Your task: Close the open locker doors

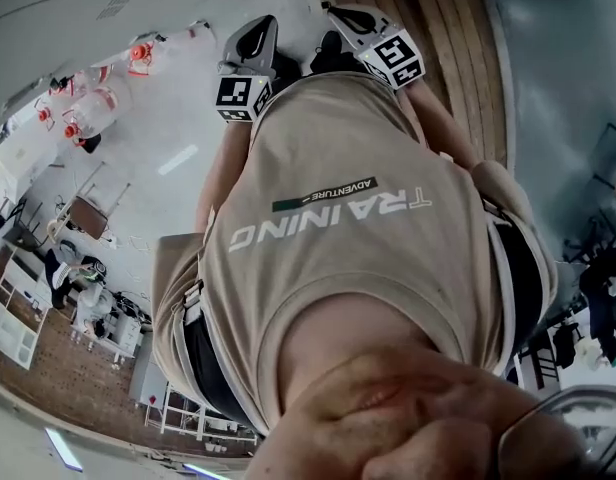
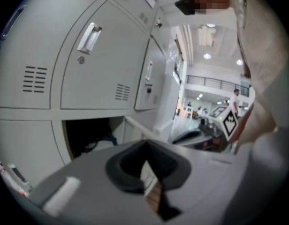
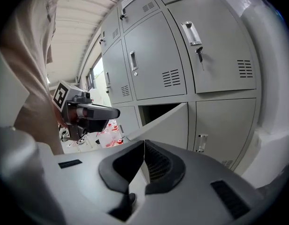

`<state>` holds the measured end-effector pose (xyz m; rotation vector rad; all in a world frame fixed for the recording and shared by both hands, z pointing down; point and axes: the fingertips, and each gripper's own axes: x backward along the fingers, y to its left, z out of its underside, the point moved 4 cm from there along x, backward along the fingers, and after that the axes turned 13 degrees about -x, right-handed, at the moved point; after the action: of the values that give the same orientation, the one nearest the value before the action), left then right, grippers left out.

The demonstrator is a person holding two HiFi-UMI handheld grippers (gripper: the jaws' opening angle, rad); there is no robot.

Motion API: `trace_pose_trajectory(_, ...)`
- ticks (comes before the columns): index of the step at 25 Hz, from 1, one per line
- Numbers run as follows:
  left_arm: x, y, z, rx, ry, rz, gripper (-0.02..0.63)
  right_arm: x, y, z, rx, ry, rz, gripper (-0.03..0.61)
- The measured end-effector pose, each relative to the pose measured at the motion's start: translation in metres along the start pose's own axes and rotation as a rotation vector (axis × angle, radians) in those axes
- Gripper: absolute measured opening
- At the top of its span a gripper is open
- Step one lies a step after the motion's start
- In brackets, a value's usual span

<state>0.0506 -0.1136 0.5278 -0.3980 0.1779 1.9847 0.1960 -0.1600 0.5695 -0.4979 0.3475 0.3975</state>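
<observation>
Grey lockers (image 2: 107, 55) fill the left gripper view from 9 to 12 o'clock, with one low compartment (image 2: 88, 135) dark and open at 8 o'clock. A bright hall with ceiling lights (image 2: 208, 55) and a railing (image 2: 215, 83) opens at 3 o'clock. In the right gripper view the compartment's door (image 3: 170, 125) stands ajar at centre. The left gripper (image 2: 145, 153) and right gripper (image 3: 144, 146), held by a person in a beige shirt (image 1: 358, 218), both have their jaws pressed together, gripping nothing.

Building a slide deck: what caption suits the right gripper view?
Right hand-held gripper, jaws together, facing a bank of grey metal lockers with one grey locker door standing open.
</observation>
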Motion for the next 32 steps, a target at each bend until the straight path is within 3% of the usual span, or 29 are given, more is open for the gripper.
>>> trace_pose_trajectory(12,0.027,0.032,0.002,0.089,-0.036,-0.078,0.008,-0.014,0.015,-0.002,0.033,0.057,-0.033,0.014)
trace_pose_trajectory(32,0.056,0.099,0.021,0.112,-0.066,-0.064,0.008,-0.075,0.056,-0.018,0.032,0.068,0.009,0.014)
